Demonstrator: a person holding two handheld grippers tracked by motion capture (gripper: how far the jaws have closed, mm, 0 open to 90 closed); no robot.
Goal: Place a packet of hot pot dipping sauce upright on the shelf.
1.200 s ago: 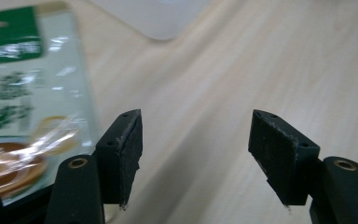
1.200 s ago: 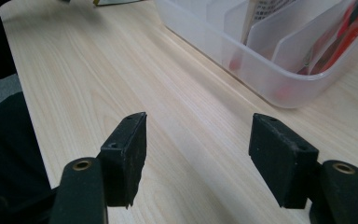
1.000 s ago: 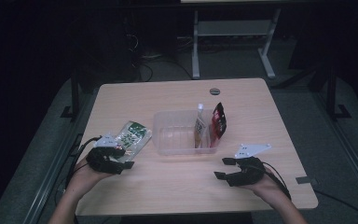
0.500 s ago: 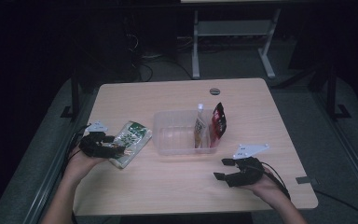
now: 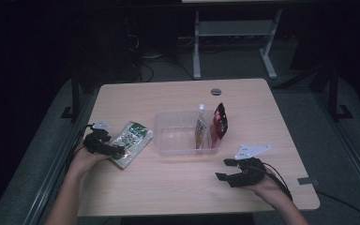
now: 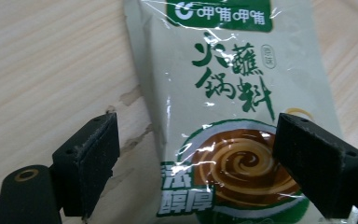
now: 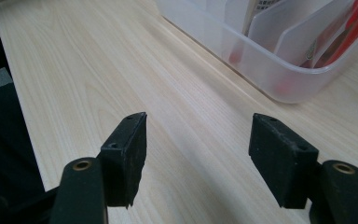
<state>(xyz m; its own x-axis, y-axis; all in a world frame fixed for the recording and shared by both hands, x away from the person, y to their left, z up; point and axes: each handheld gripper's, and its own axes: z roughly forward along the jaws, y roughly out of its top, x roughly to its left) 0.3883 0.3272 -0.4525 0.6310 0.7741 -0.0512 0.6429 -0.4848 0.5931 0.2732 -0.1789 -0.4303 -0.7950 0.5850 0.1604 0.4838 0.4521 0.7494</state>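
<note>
The left gripper, its jaws just opened wide, straddles the green sauce packet lying flat on the desk, seemingly to grasp it, while the right gripper waits open.

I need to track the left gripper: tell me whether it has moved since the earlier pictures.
Yes. In the high view the left gripper has moved left, away from the clear bin, toward the table's left edge. Its jaws have just been opening, over the green packet.

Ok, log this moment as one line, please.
left gripper: jaws just opened, astride green sauce packet flat on table | right gripper: open, empty | clear bin: two packets
</note>
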